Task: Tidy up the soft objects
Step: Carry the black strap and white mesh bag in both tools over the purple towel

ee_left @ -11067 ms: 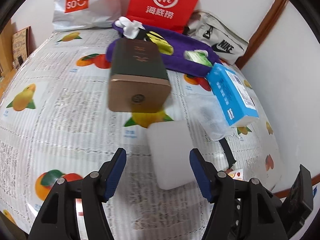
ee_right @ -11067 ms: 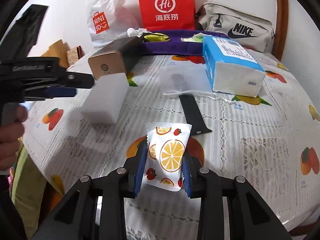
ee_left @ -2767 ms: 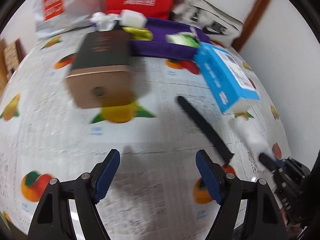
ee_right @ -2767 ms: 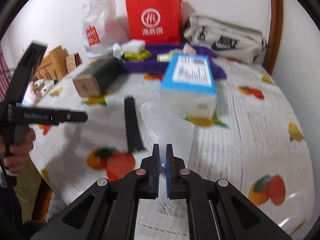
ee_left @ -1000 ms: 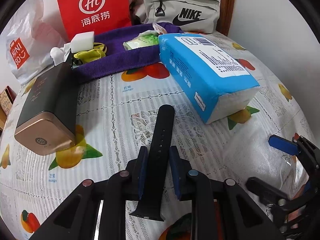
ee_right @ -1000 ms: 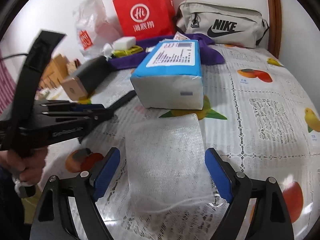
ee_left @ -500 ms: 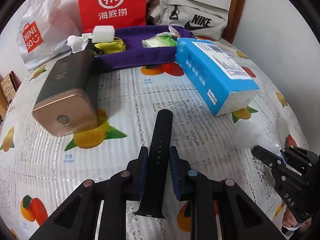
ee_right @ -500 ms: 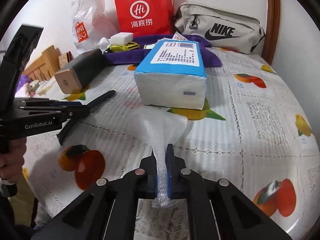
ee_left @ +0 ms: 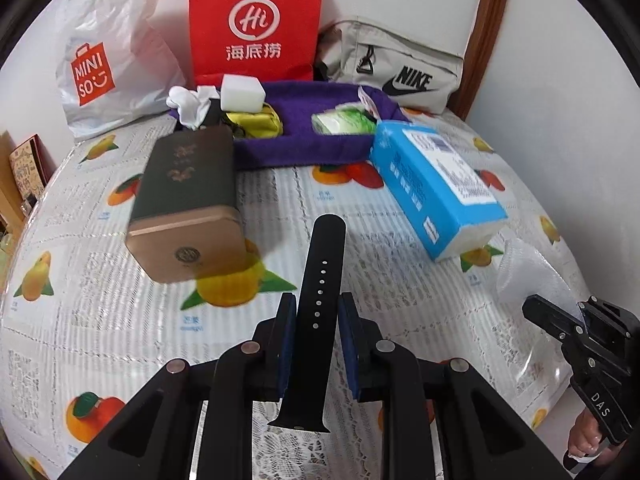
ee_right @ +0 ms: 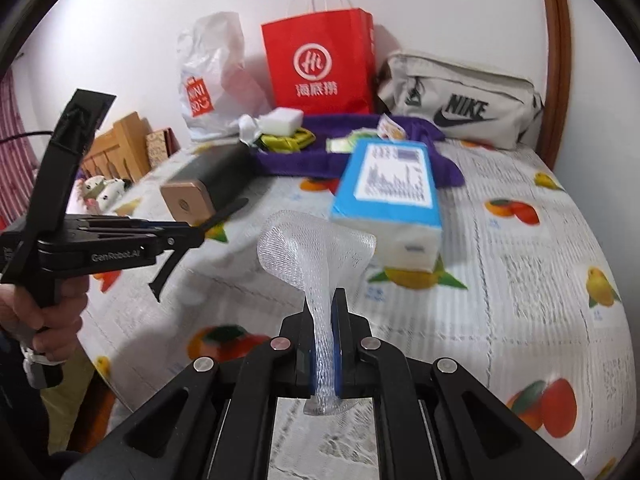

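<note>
Left gripper (ee_left: 316,336) jaws clamp black strap (ee_left: 320,280), right gripper (ee_right: 322,340) jaws pinch mesh sleeve (ee_right: 316,256); both lifted, likely bound for purple tray (ee_left: 304,148), upper centre.

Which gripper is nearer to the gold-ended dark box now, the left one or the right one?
Left. The left gripper, shut on the black strap, is just beside the gold-ended dark box. The right gripper, shut on the mesh sleeve, is farther, toward the blue tissue pack.

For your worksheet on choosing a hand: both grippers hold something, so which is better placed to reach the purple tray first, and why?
Probably the left. The left gripper, shut on the black strap, faces the purple tray over bare tablecloth. From the right gripper, pinching the mesh sleeve, the blue tissue pack lies in the way.
</note>
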`<state>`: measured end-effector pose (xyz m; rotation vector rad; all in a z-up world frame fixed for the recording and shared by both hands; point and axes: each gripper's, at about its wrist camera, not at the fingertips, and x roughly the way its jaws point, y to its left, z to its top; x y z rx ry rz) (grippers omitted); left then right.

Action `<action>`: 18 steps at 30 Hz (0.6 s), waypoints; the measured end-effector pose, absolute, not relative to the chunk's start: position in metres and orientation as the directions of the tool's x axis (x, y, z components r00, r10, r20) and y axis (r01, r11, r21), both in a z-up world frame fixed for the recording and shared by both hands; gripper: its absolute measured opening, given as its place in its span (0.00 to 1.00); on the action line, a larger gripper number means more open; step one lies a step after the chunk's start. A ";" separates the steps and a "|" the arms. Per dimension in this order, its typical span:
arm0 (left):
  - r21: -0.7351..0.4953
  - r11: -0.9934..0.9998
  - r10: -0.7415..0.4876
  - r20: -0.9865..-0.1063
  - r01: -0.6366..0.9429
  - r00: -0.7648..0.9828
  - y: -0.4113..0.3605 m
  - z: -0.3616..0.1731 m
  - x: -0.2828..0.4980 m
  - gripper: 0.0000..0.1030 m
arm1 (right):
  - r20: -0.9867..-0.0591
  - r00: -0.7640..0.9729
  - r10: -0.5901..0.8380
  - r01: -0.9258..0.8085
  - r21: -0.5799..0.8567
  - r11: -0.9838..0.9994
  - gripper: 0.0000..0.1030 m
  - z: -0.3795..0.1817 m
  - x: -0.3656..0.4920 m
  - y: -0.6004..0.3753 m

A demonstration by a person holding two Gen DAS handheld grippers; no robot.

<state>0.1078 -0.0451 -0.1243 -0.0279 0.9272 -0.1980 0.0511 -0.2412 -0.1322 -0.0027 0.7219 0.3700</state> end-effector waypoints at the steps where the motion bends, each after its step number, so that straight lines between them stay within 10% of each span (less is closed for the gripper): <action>1: -0.118 0.981 -0.188 -0.789 0.157 0.584 -0.043 -0.121 0.109 0.20 | -0.644 0.687 0.337 -0.338 0.129 0.932 0.06 -0.128 0.054 -0.239; 18: -0.126 0.982 -0.188 -0.750 0.142 0.634 -0.030 -0.074 0.144 0.20 | -0.603 0.712 0.360 -0.376 0.106 0.921 0.06 -0.081 0.098 -0.223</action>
